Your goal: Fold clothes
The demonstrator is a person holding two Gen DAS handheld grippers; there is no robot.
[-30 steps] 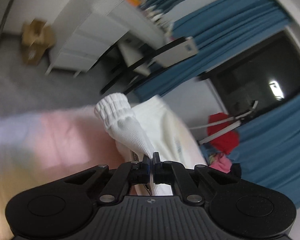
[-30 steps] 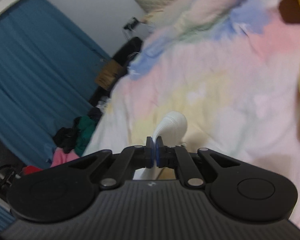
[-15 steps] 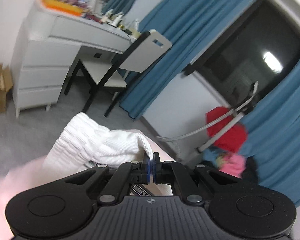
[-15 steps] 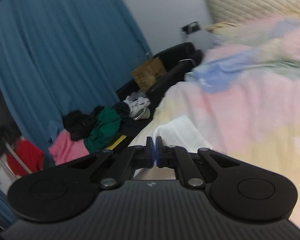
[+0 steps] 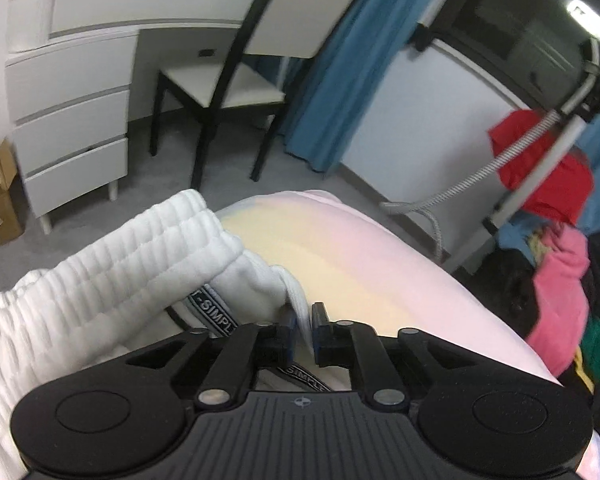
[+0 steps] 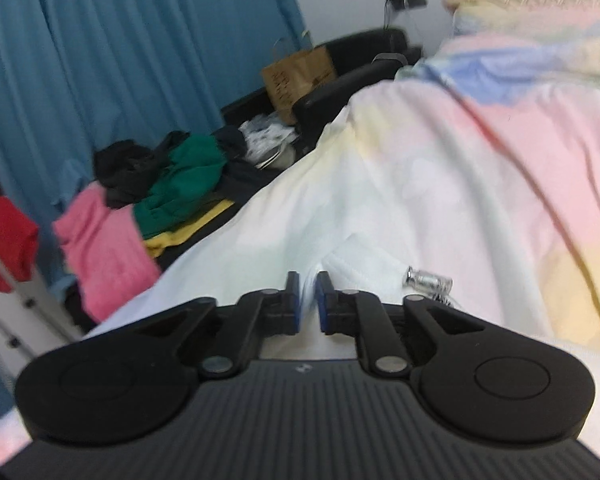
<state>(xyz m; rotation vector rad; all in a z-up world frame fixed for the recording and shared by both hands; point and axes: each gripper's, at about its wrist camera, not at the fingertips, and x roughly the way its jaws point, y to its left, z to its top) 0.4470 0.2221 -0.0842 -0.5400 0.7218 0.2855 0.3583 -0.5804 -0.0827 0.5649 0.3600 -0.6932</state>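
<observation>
White sweatpants [image 5: 112, 264] lie on the pastel bedspread [image 5: 340, 248] near the foot corner of the bed, ribbed waistband bunched toward nine o'clock in the left wrist view, a printed drawcord [image 5: 216, 312] trailing beneath it. A second ago both grippers had the fabric pinched tight and carried it in the air; now the garment is down on the bed and the jaws of both are opening. The left gripper [image 5: 302, 330] has a thin white fold between its parted blue pads, apparently loose. The right gripper [image 6: 309, 308] has its jaws slightly apart, with a white edge of the sweatpants [image 6: 364, 272] just beyond them at one o'clock, next to a metal cord tip [image 6: 428, 281]. The release suggests the piece has been placed, probably for smoothing or the next fold. Beyond the bed: a white drawer unit [image 5: 72, 120] and a chair [image 5: 236, 80] at eleven o'clock, blue curtains [image 6: 120, 60], and a heap of coloured clothes [image 6: 148, 196] on the floor.
</observation>
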